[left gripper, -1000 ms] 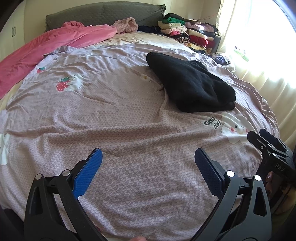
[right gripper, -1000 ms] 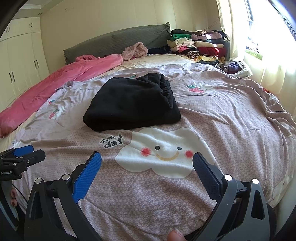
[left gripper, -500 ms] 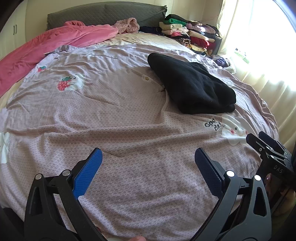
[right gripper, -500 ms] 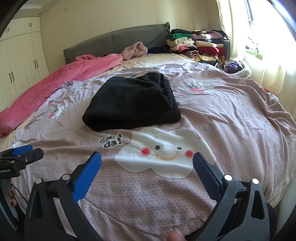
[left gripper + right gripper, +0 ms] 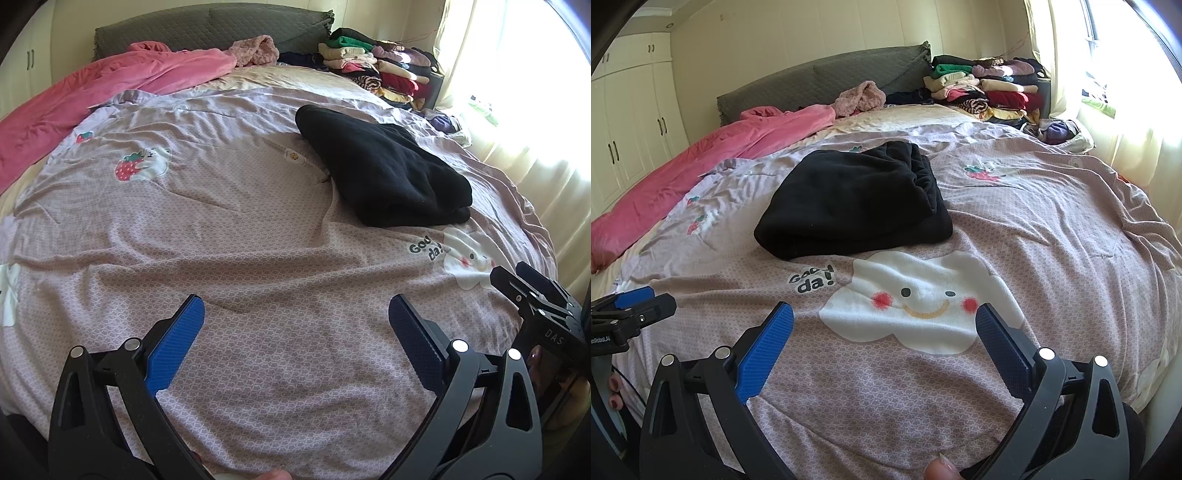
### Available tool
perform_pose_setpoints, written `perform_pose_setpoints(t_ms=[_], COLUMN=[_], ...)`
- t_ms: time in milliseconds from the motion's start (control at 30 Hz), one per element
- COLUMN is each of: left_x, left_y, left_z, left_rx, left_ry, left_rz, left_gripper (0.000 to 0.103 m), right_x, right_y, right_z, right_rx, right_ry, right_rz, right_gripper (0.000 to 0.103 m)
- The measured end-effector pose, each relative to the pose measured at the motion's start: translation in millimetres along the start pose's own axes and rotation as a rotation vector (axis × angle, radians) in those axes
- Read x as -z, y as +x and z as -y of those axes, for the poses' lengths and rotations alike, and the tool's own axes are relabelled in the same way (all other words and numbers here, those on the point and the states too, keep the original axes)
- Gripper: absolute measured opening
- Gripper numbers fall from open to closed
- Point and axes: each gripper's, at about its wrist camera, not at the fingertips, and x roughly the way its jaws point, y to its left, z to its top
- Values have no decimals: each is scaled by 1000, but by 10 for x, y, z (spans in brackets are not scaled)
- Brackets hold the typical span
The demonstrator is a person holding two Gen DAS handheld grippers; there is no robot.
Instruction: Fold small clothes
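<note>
A black garment (image 5: 384, 170) lies folded in a thick bundle on the lilac bedspread (image 5: 229, 236); it also shows in the right wrist view (image 5: 857, 199), beyond the white cloud print (image 5: 916, 295). My left gripper (image 5: 295, 314) is open and empty, low over the near part of the bed, well short of the garment. My right gripper (image 5: 884, 321) is open and empty over the cloud print, with the garment straight ahead. Each gripper shows at the edge of the other's view: the right one (image 5: 535, 299), the left one (image 5: 631, 310).
A pink blanket (image 5: 92, 92) lies along the left side. A stack of folded clothes (image 5: 986, 88) stands at the far right by the grey headboard (image 5: 820, 81). A curtained window (image 5: 1126, 110) is on the right, white wardrobes (image 5: 631, 122) on the left.
Almost nothing moved. The left wrist view has drifted slightly, so the garment sits a little farther right and lower. Both grippers stay open.
</note>
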Motion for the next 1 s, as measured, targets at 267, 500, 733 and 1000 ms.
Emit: perform_pose_setpoints(t_ms=[267, 500, 733, 1000], left_x=[0, 0, 1, 9], left_y=[-9, -15, -12, 49], left_z=[-3, -26, -18, 12], left_rx=[-4, -12, -22, -59], left_ry=[1, 4, 10, 34], left_rz=[0, -4, -6, -41], left_gripper=[94, 94, 94, 94], right_x=[10, 10, 24, -7], right_y=[12, 17, 13, -80], right_z=[5, 8, 41, 56], right_rx=[4, 5, 12, 41], right_ry=[1, 2, 8, 22], right_rz=[-2, -2, 1, 6], right_gripper=[98, 98, 98, 98])
